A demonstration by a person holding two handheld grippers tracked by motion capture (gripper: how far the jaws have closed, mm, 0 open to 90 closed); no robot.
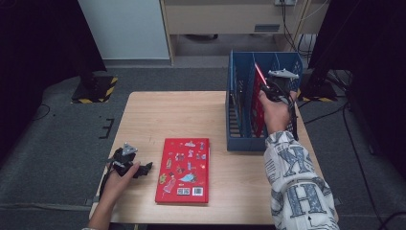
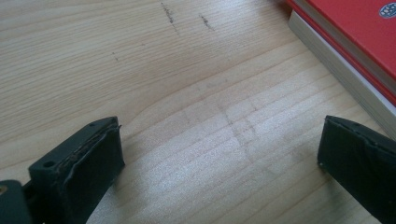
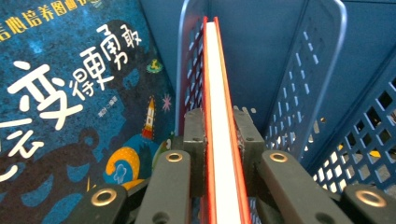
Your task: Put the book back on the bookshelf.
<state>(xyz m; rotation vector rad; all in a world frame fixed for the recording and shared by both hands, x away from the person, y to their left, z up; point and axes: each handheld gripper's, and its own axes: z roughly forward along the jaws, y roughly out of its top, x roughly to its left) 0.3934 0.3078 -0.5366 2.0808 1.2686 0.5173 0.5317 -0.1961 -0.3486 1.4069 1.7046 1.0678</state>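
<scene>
We have the right gripper (image 3: 222,140) clamped on a thin red book (image 3: 219,93), edge up, going into the blue file rack (image 1: 239,139). Left gripper (image 2: 219,154) rests wide open beside the flat red book (image 1: 184,170). Next, we'd guess: lower and let go.

Right gripper view: blue-covered book (image 3: 70,116), standing in the blue file rack (image 3: 322,70) left of the divider, carries large white Chinese characters. Readable: 变得勇敢. Top edge line is cropped, partly legible as 培养图画书. Small print below the title is too small to read.

High view: red book (image 1: 183,170), lying flat on the tabletop (image 1: 158,115) left of the rack, has a QR code and a barcode along its near edge; both too small to read. The sleeve (image 1: 297,187) shows large letter-like patterns, not legible.
</scene>
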